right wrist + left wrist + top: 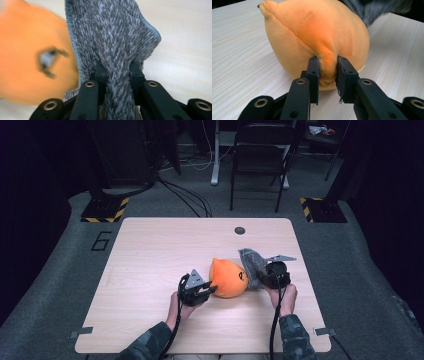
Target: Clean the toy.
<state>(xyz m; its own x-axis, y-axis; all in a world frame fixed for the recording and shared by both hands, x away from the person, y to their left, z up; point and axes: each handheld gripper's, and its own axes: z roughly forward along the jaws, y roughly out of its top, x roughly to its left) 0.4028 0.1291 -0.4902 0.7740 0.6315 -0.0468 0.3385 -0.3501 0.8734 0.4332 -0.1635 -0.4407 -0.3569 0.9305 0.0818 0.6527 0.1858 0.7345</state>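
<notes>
Orange plush toy (227,278) lay at the centre of the table (150,260); the left gripper (328,72) pinched its seam fold. Right of it, the right gripper (117,75) was clamped on grey knitted cloth (117,37).

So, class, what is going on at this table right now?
A person at a wooden table works with a gripper in each hand. The left gripper has its fingers pinched on a fold of an orange plush toy that lies on the table. The right gripper is shut on a grey knitted cloth, which it holds right beside the toy, on the side with a small dark mark. Whether the cloth touches the toy is hard to tell.
</notes>
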